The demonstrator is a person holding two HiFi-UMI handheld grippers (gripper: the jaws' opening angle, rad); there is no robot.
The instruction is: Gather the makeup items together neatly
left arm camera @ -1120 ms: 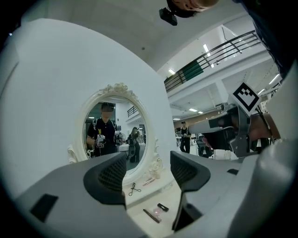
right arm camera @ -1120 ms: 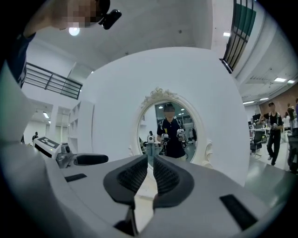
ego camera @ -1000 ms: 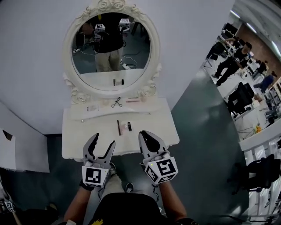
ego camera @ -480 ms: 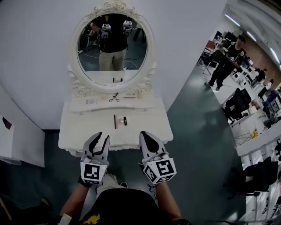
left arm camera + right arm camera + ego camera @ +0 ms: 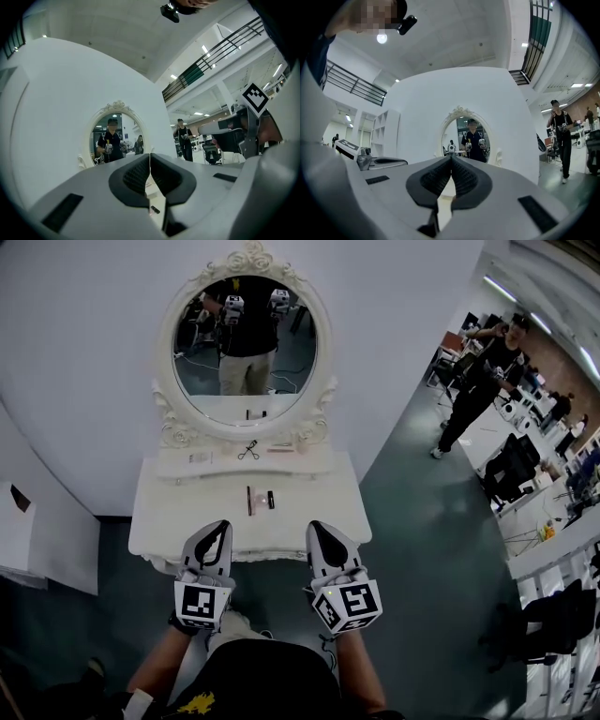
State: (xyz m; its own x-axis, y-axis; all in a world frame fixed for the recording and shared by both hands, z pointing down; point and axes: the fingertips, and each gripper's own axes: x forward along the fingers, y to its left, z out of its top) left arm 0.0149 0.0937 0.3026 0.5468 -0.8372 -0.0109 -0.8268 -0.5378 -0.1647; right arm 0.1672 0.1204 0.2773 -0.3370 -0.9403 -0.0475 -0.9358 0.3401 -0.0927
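Observation:
On the white vanity table (image 5: 169,521), near the middle, lie a dark pencil (image 5: 249,500), a small pale item (image 5: 260,500) and a black lipstick (image 5: 271,499). On the raised shelf under the mirror are a flat packet (image 5: 199,457), an eyelash curler (image 5: 248,452) and a pink stick (image 5: 281,450). My left gripper (image 5: 217,529) hovers at the table's front edge, shut and holding nothing. My right gripper (image 5: 317,529) hangs beside it, also shut and empty. Both gripper views show the jaws meeting, left gripper (image 5: 150,159) and right gripper (image 5: 451,161).
An ornate oval mirror (image 5: 246,343) stands on the vanity against a white curved wall and reflects the person who holds the grippers. A white cabinet (image 5: 37,540) sits at the left. A person (image 5: 473,381) stands on the dark floor at the right, among desks and chairs.
The left gripper's jaws have closed from wide open to shut. The view has backed away, so the vanity sits farther off. The right gripper stays shut.

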